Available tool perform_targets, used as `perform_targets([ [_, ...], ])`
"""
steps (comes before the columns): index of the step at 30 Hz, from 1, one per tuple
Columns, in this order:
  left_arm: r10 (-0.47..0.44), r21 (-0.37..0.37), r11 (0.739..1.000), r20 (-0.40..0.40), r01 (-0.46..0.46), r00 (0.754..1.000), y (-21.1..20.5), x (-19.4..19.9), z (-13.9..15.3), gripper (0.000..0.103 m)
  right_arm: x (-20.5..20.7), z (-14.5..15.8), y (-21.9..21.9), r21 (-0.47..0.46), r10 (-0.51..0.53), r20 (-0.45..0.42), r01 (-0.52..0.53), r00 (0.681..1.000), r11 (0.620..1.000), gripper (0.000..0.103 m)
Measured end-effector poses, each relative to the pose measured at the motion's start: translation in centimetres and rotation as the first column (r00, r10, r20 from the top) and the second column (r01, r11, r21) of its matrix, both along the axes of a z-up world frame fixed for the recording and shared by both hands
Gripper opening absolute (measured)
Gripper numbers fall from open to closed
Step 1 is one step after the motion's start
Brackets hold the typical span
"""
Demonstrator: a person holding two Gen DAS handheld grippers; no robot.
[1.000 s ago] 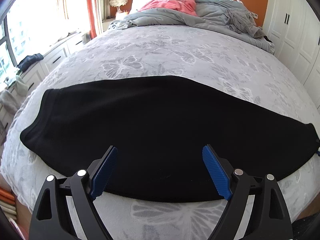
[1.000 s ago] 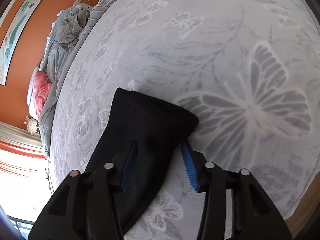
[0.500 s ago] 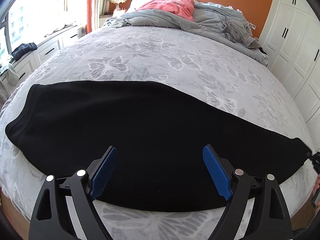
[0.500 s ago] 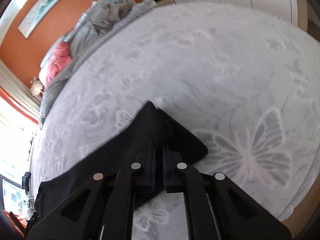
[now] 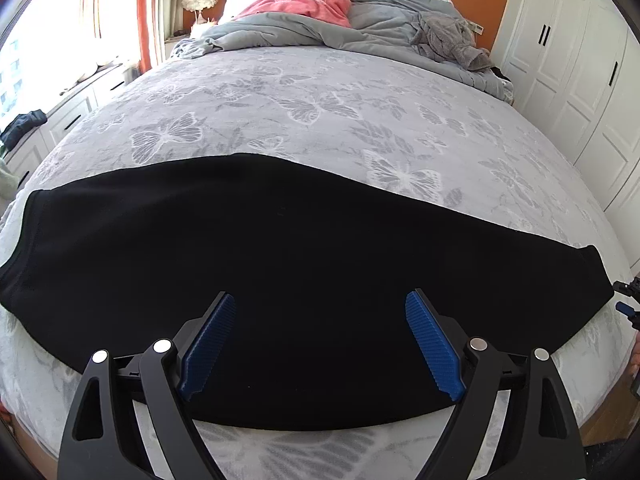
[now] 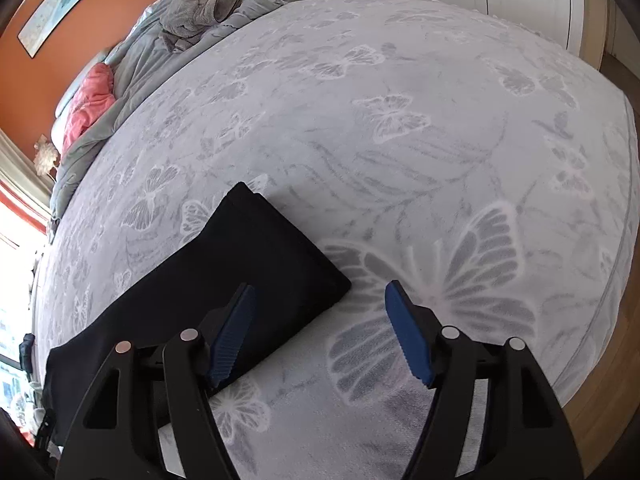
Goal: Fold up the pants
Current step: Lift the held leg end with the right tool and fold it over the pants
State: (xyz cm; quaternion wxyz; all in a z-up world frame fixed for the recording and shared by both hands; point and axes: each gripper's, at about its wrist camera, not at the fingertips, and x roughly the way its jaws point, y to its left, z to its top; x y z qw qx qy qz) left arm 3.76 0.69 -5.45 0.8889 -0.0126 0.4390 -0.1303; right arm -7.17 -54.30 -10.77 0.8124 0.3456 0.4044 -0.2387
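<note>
Black pants point(image 5: 288, 264) lie flat in a long strip across the near part of the bed, one end at the left and the other at the right. My left gripper point(image 5: 320, 340) is open and empty, above the near edge of the pants at their middle. In the right wrist view the right end of the pants point(image 6: 256, 264) lies flat on the bedspread. My right gripper point(image 6: 318, 336) is open and empty, just off the near corner of that end. The right gripper also shows at the far right edge of the left wrist view point(image 5: 626, 300).
The bed is covered by a grey butterfly-print spread point(image 5: 320, 112). A crumpled grey duvet point(image 5: 360, 28) and a pink pillow point(image 5: 304, 0) lie at the head. White wardrobes point(image 5: 580, 60) stand on the right, a window and low drawers point(image 5: 60, 112) on the left. Wood floor point(image 6: 608, 380) shows past the bed's edge.
My right gripper was shut on the pants end half a second ago; it has opened and let go. The end now lies flat. The left gripper has stayed open over the middle.
</note>
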Motion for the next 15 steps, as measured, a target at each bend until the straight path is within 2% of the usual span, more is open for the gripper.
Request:
perform_targets([
  [3, -0.024, 0.014, 1.0, -0.004, 0.024, 1.0, -1.0, -0.2, -0.2, 0.084, 0.6, -1.9, -0.1, 0.112, 0.005, -0.01, -0.004, 1.0, 0.994, 0.07],
  [4, -0.03, 0.018, 0.999, -0.008, 0.03, 1.0, -1.3, -0.3, -0.3, 0.084, 0.8, -2.5, 0.0, 0.127, 0.008, -0.009, -0.007, 1.0, 0.992, 0.071],
  [5, -0.034, 0.022, 0.999, -0.012, 0.034, 0.999, -1.4, -0.3, -0.4, 0.084, 0.9, -2.5, 0.2, 0.109, -0.004, 0.006, 0.003, 1.0, 0.994, 0.066],
  [6, -0.034, 0.024, 0.999, -0.015, 0.034, 0.999, -1.4, -0.3, -0.4, 0.084, 1.2, -2.4, 0.3, 0.102, -0.005, 0.008, 0.004, 1.0, 0.995, 0.06],
  [8, -0.024, 0.02, 0.999, -0.019, 0.025, 1.0, -1.1, -0.4, -0.5, 0.084, 1.6, -2.0, 0.4, 0.098, -0.018, 0.016, 0.017, 1.0, 0.995, 0.02],
  [10, -0.005, 0.014, 1.0, -0.02, 0.005, 1.0, -0.5, -0.4, -0.4, 0.084, 1.4, -0.9, 0.8, 0.154, -0.042, 0.096, 0.027, 0.995, 0.988, 0.017],
  [12, 0.015, 0.0, 1.0, -0.022, -0.015, 1.0, 0.5, -0.4, -0.2, 0.084, 1.6, 2.6, 2.6, 0.14, -0.01, 0.237, -0.024, 0.971, 0.99, 0.017],
  [13, 0.024, -0.006, 1.0, -0.02, -0.024, 0.999, 1.0, -0.4, -0.1, 0.084, 1.7, 4.7, 4.0, 0.122, 0.022, 0.318, -0.064, 0.948, 0.99, 0.017],
  [15, 0.043, -0.019, 0.999, -0.015, -0.043, 0.999, 2.2, -0.5, 0.3, 0.084, 2.5, 8.4, 7.6, 0.083, 0.12, 0.467, -0.179, 0.876, 0.98, 0.017],
])
